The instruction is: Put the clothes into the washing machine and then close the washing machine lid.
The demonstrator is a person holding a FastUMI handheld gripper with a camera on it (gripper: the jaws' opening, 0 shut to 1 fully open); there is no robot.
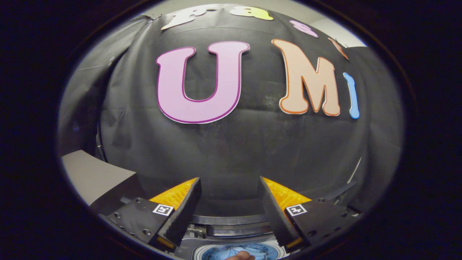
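My gripper stands open, its two fingers spread wide with nothing between them. It faces the booth's black cloth wall. Low down between the finger bases I see the washing machine's top with a curved dark rim, and below it the round drum opening. Blue clothes lie inside that opening. A small part of a hand shows at the drum's near edge, over the blue cloth. The washing machine lid cannot be made out clearly.
A grey flat surface, like a table or panel, lies to the left beyond the left finger. The black cloth wall stands close ahead and hangs down behind the machine.
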